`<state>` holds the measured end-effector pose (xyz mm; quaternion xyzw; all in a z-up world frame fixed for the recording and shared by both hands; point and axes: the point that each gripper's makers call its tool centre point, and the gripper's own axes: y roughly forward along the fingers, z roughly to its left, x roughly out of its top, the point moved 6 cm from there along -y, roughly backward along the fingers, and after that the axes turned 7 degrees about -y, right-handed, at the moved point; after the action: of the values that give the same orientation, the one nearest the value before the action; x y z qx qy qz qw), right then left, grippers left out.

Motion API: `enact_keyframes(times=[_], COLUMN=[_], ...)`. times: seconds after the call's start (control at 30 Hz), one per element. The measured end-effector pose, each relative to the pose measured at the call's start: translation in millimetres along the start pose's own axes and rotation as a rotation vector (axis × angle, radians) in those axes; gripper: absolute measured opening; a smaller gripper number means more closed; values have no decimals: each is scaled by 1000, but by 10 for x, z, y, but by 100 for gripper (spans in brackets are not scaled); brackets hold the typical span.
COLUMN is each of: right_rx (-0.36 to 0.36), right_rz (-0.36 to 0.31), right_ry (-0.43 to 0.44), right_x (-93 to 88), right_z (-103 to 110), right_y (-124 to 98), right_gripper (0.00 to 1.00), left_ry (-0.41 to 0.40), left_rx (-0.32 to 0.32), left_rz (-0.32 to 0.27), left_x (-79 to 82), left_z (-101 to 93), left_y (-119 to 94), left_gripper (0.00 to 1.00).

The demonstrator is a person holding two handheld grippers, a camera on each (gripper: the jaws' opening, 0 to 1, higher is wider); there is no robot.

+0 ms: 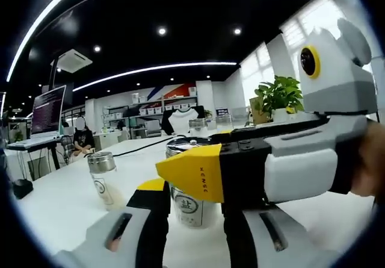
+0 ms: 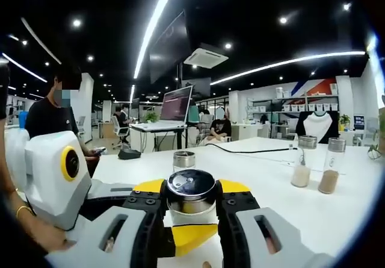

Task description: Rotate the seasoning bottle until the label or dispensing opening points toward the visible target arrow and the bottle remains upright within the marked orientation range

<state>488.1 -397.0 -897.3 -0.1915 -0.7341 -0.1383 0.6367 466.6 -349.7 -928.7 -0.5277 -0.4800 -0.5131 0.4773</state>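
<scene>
The seasoning bottle [image 1: 187, 211], white with a printed label and a shiny metal cap [image 2: 191, 183], stands upright on the white table [image 1: 54, 202]. My left gripper [image 1: 191, 199] has its jaws on either side of the bottle's lower body, pressing against it. The right gripper reaches in from the right in the left gripper view, its yellow fingertip [image 1: 195, 174] lying across the bottle's upper front. In the right gripper view my right gripper [image 2: 192, 190] is shut around the bottle just below the cap. The left gripper's yellow fingertip [image 2: 192, 235] touches the bottle's near side.
A second shaker [image 1: 102, 177] stands to the left on the table. A small jar [image 2: 184, 159] stands behind the held bottle, and two bottles of brown powder [image 2: 329, 167] at the right. A black cable [image 2: 252, 150], a laptop [image 2: 175, 105], a potted plant [image 1: 280, 96] and seated people lie beyond.
</scene>
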Motion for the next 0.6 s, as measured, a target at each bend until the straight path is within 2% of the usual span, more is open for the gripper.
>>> enact_keyframes(times=[0.3,0.47,0.6], right_rx=[23,72,111], right_rz=[5,-21,-23], right_ry=[1,20,4], right_x=[-12,15,11], right_z=[-6,-36,-35], right_y=[41,63,116], right_gripper=[29,29,29], left_ry=[-16,-4,-2], left_rx=[-5,-5,-3], left_rz=[8,-10,0], left_x=[-11,24,28], left_z=[54,77,126], left_y=[-9,-19,-22], left_gripper=[34,34,34])
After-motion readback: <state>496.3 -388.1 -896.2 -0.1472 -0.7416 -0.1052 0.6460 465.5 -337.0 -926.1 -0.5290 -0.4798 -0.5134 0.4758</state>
